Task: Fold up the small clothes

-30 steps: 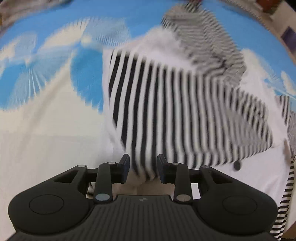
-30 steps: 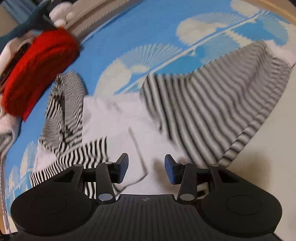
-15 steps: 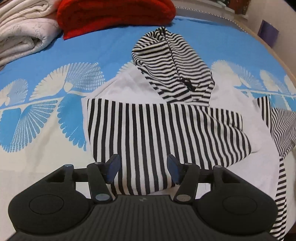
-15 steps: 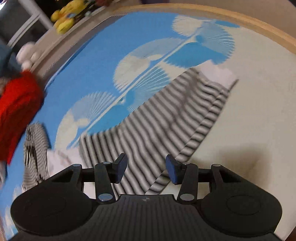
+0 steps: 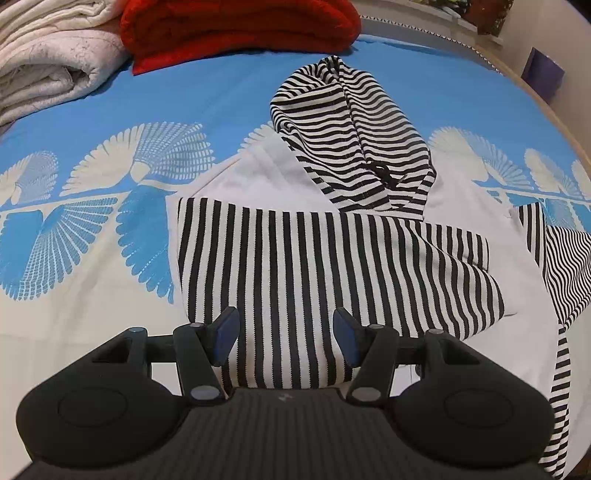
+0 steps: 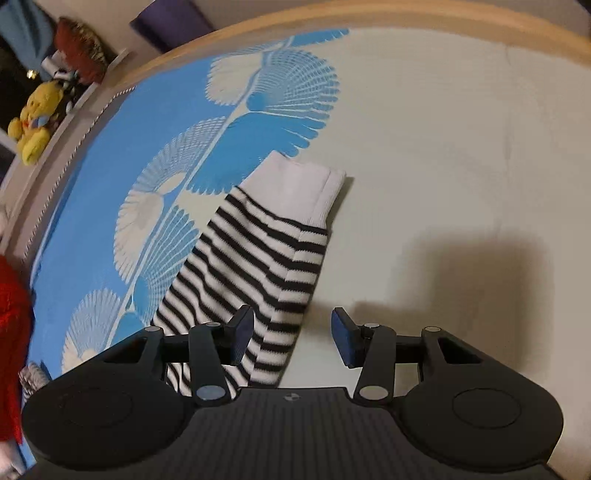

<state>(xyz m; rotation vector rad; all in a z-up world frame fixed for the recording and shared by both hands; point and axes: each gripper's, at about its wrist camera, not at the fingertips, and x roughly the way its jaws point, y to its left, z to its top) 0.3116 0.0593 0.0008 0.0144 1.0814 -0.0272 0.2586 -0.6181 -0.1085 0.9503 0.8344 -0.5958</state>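
Note:
A small black-and-white striped hoodie (image 5: 325,266) lies on the blue and cream bedsheet (image 5: 92,236). Its hood (image 5: 351,140) points away from me, and one striped sleeve is folded across the white body. My left gripper (image 5: 284,336) is open and empty, hovering over the folded sleeve's near edge. In the right wrist view the other striped sleeve (image 6: 251,273) lies stretched out, ending in a white cuff (image 6: 306,184). My right gripper (image 6: 291,339) is open and empty above that sleeve, whose edge runs between the fingers.
A red knit blanket (image 5: 240,26) and folded white bedding (image 5: 51,55) lie at the far end of the bed. The wooden bed edge (image 6: 406,14) curves along the right. A yellow plush toy (image 6: 33,118) sits on a shelf beyond it.
My left gripper opened wider, let go of the sleeve it had folded across the body, and drew back. My right gripper swung outward along the other sleeve toward its cuff.

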